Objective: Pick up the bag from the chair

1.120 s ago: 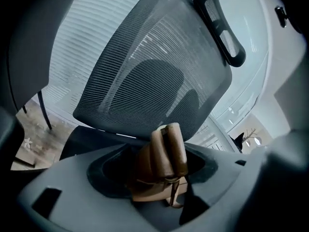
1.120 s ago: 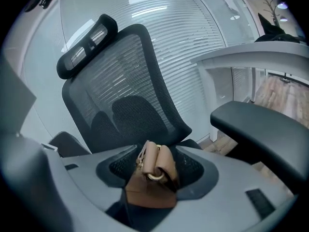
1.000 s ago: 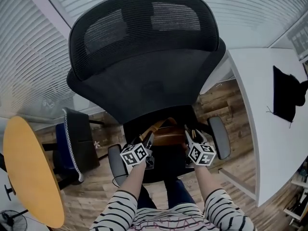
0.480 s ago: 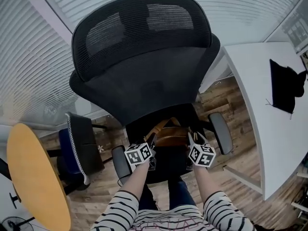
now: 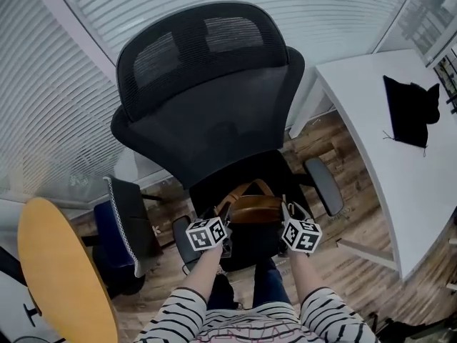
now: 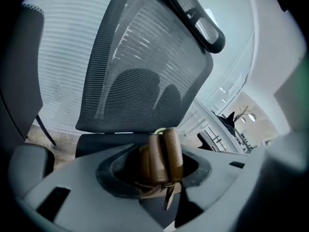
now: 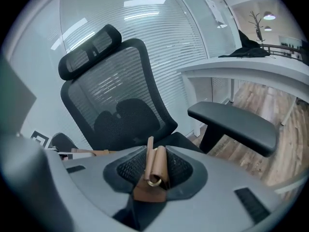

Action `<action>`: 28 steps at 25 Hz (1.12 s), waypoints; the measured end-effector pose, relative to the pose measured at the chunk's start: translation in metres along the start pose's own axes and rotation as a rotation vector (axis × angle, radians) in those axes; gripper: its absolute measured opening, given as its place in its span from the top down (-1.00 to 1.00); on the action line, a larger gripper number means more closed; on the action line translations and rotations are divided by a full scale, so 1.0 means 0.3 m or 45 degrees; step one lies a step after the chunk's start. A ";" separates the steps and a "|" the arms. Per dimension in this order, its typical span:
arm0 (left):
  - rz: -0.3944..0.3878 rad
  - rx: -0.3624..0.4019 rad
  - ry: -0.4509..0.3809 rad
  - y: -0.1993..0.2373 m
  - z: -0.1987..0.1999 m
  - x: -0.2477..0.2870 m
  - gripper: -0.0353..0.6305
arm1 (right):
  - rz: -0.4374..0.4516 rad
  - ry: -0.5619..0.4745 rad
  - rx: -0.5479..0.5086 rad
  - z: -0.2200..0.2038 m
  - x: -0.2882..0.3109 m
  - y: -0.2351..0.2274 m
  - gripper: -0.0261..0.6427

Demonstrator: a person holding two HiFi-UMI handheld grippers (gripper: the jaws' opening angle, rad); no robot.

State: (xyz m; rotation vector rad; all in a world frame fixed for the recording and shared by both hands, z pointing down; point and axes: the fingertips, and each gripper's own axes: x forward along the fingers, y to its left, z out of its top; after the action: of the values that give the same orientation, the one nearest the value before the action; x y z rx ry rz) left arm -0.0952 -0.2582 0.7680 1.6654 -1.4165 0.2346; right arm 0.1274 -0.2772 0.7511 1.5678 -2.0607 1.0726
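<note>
A brown leather bag hangs between my two grippers above the seat of a black mesh office chair. My left gripper is shut on the bag's left strap end; in the left gripper view the folded brown strap sticks up from between the jaws. My right gripper is shut on the bag's right strap end, and the right gripper view shows the brown strap with a metal ring pinched between the jaws. Both handles arch up over the bag.
A white desk with a black cloth stands to the right. The chair's armrests flank the bag. A round yellow table and a dark blue bag sit at the left on the wood floor.
The bag has come up off the seat with both grippers; the chair looks smaller and further away as the view has pulled back.
</note>
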 end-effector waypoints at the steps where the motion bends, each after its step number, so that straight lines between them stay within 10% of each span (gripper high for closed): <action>1: -0.008 0.008 0.002 -0.007 0.000 -0.013 0.28 | -0.005 -0.011 0.010 -0.004 -0.019 0.003 0.53; 28: -0.367 0.279 -0.146 -0.359 0.211 -0.404 0.31 | -0.105 -0.474 0.159 0.175 -0.619 0.151 0.60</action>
State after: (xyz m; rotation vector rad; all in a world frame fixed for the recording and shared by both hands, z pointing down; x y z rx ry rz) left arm -0.0665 -0.2281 0.5988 2.0684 -1.2476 0.1349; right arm 0.1567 -0.1860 0.5774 2.0264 -2.1669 0.9528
